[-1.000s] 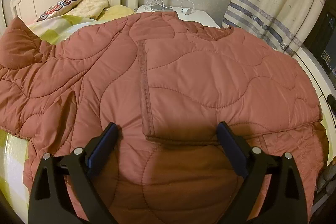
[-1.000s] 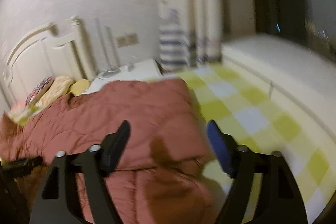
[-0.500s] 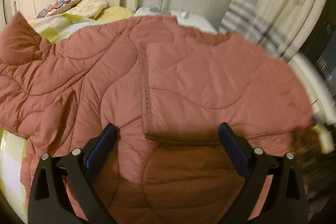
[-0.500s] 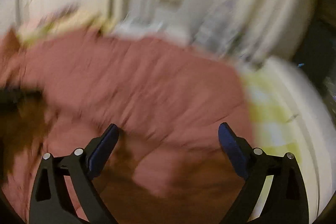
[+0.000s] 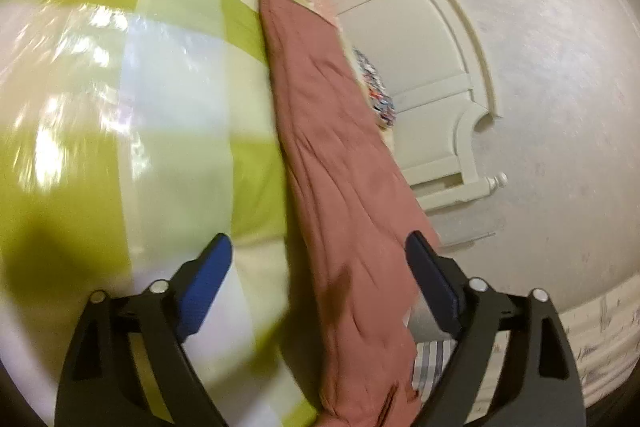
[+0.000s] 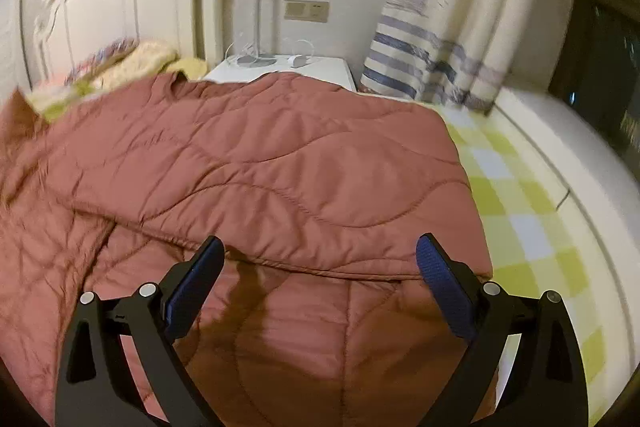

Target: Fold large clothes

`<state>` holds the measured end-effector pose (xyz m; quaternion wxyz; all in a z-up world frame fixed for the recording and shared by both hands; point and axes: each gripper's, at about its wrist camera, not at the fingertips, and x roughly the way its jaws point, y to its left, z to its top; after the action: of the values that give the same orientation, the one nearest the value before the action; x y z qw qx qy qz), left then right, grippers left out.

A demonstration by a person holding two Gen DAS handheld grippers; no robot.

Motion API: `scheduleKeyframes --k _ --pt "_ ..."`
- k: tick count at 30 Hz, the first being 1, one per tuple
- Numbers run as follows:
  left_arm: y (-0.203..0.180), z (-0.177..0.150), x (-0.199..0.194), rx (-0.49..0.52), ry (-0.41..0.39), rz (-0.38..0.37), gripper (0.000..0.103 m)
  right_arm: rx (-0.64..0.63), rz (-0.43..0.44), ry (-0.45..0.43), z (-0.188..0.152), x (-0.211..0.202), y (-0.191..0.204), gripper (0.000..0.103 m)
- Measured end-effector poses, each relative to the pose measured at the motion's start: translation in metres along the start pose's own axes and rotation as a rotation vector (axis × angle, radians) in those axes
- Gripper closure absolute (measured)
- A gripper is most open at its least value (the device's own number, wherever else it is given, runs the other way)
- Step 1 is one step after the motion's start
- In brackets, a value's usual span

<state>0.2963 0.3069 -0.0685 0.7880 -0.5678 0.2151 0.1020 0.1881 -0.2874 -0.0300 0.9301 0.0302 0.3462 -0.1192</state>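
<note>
A large dusty-pink quilted coat (image 6: 280,167) lies spread on the bed, with a folded layer whose edge runs just ahead of my right gripper (image 6: 320,245). That gripper hovers open above the coat with nothing between its pads. The left wrist view is rolled sideways. There a long narrow part of the coat (image 5: 332,147) runs along the checked sheet (image 5: 140,107) and passes between the jaws of my left gripper (image 5: 320,241). Those jaws are closing. The cloth lies close to the right pad (image 5: 432,283), and the left pad stands clear of it.
The green and white checked sheet (image 6: 520,207) shows bare to the right of the coat. A white headboard (image 6: 120,7) and pillows (image 6: 132,63) are at the far left, and a white nightstand (image 6: 280,71) with cables and a striped curtain (image 6: 460,27) stand behind.
The left gripper has swung away from the coat's middle and rolled sideways, now at a narrow strip of coat beside the sheet. The right view has shifted over the folded edge and sharpened.
</note>
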Motion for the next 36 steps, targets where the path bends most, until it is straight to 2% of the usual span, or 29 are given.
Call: scheduleKeyframes --k 3,4,5,6,7,8,10,13,14,16,17,18,19,20,21,22,23,24,25,27,29,31,32,33,34,36 --pt "-0.013 0.022 0.023 0.051 0.043 -0.002 0.017 0.092 0.044 0.001 -0.002 -0.002 -0.015 0.011" --pt "-0.019 0.026 0.03 0.064 0.063 -0.015 0.029 0.111 0.054 -0.004 -0.003 -0.003 -0.019 0.011" --pt "-0.022 0.03 0.037 0.072 0.092 -0.034 0.069 0.128 0.061 -0.011 -0.003 -0.004 -0.022 0.011" --pt "-0.027 0.031 0.048 0.074 0.152 -0.045 0.09 0.147 0.073 -0.022 -0.004 -0.005 -0.026 0.011" --pt "-0.029 0.031 0.049 0.072 0.156 -0.043 0.094 0.156 0.077 -0.027 -0.004 -0.005 -0.028 0.011" --pt "-0.036 0.027 0.042 0.08 0.12 -0.056 0.095 0.166 0.078 -0.033 -0.004 -0.007 -0.029 0.011" --pt "-0.066 0.005 0.014 0.179 0.019 -0.106 0.095 0.191 0.084 -0.044 -0.005 -0.008 -0.033 0.011" --pt "-0.128 -0.045 -0.016 0.394 -0.03 -0.201 0.095 0.227 0.093 -0.058 -0.006 -0.01 -0.039 0.011" --pt "-0.156 -0.071 -0.023 0.505 -0.013 -0.255 0.095 0.234 0.093 -0.062 -0.007 -0.011 -0.04 0.011" --pt "-0.201 -0.122 -0.029 0.714 0.025 -0.316 0.093 0.242 0.095 -0.068 -0.007 -0.013 -0.041 0.011" --pt "-0.225 -0.165 -0.032 0.872 0.06 -0.348 0.09 0.244 0.094 -0.072 -0.007 -0.014 -0.041 0.011" --pt "-0.237 -0.198 -0.029 0.979 0.108 -0.367 0.087 0.248 0.096 -0.078 -0.007 -0.015 -0.042 0.011" --pt "-0.244 -0.228 -0.025 1.077 0.168 -0.378 0.075 0.253 0.099 -0.081 -0.008 -0.016 -0.043 0.011" --pt "-0.247 -0.264 -0.021 1.192 0.246 -0.384 0.055 0.26 0.099 -0.083 -0.008 -0.016 -0.044 0.011" --pt "-0.244 -0.305 -0.015 1.331 0.306 -0.372 0.044 0.273 0.102 -0.084 -0.009 -0.016 -0.046 0.011" --pt "-0.24 -0.334 -0.01 1.448 0.327 -0.347 0.026 0.28 0.104 -0.084 -0.009 -0.016 -0.047 0.011" --pt "-0.228 -0.364 -0.006 1.567 0.331 -0.312 0.02 0.289 0.106 -0.084 -0.009 -0.016 -0.049 0.011" --pt "-0.212 -0.39 0.0 1.675 0.331 -0.263 0.02 0.3 0.109 -0.085 -0.01 -0.016 -0.051 0.011" --pt "-0.199 -0.404 0.006 1.732 0.348 -0.228 0.021 0.305 0.114 -0.085 -0.01 -0.016 -0.052 0.011" --pt "-0.175 -0.411 0.017 1.765 0.375 -0.172 0.021 0.309 0.119 -0.082 -0.01 -0.015 -0.053 0.011" --pt "-0.164 -0.394 0.017 1.734 0.354 -0.152 0.021 0.306 0.121 -0.08 -0.01 -0.015 -0.053 0.011" --pt "-0.158 -0.345 0.007 1.589 0.336 -0.206 0.019 0.306 0.123 -0.081 -0.01 -0.015 -0.052 0.011" --pt "-0.15 -0.327 -0.001 1.498 0.329 -0.242 0.014 0.308 0.125 -0.08 -0.01 -0.015 -0.053 0.011" --pt "-0.14 -0.284 -0.012 1.353 0.306 -0.277 0.01 0.308 0.123 -0.081 -0.01 -0.016 -0.052 0.011" --pt "-0.133 -0.253 -0.018 1.241 0.277 -0.285 0.005 0.309 0.123 -0.082 -0.01 -0.016 -0.051 0.011" --pt "-0.106 -0.193 -0.017 1.009 0.223 -0.239 0.004 0.306 0.121 -0.085 -0.011 -0.017 -0.05 0.011"
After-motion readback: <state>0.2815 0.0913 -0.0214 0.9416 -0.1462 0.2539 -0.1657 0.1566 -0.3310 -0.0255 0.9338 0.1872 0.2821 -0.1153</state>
